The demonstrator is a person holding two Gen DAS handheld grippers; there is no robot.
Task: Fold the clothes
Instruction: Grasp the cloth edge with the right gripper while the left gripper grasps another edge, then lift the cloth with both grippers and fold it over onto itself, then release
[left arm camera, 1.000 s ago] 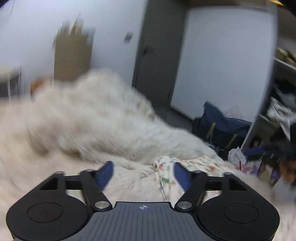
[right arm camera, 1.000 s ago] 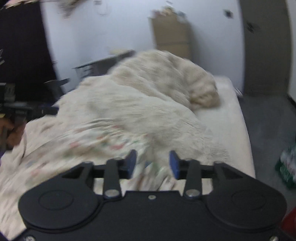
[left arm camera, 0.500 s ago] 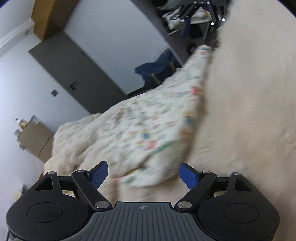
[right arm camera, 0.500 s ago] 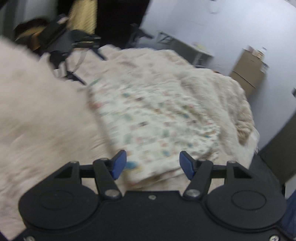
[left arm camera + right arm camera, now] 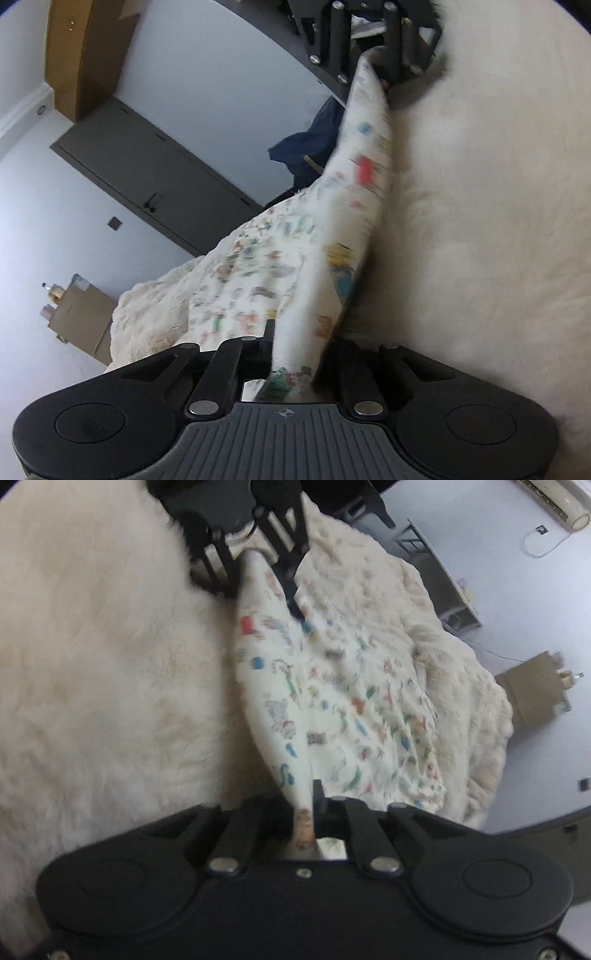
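Left wrist view: a cream cotton garment printed with small coloured figures [image 5: 295,280] is held stretched between the two handheld grippers above a shaggy cream fleece blanket [image 5: 480,221] spread on a bed. The left gripper [image 5: 295,354] is clamped on the near corner of the cloth, its jaws drawn together around a bunched fold. At the far end of the same edge, the right gripper [image 5: 373,62] is seen pinching the opposite corner.

From the right wrist view the picture is mirrored: the right gripper [image 5: 308,812] is closed on its corner, and the left gripper [image 5: 255,559] is seen gripping the far one. The held edge forms a taut ridge running from one gripper to the other, and this line appears to be the garment's long axis. The rest of the printed cloth [image 5: 354,709] drapes off to one side and rests on the blanket.

The step in hand is judged to be carrying this edge across to make a fold. Even tension should be kept between both corners, and the edge laid down parallel to the opposite hem so that no wrinkles are trapped. A grey door [image 5: 147,184] and a cardboard box [image 5: 79,321] are seen beyond.
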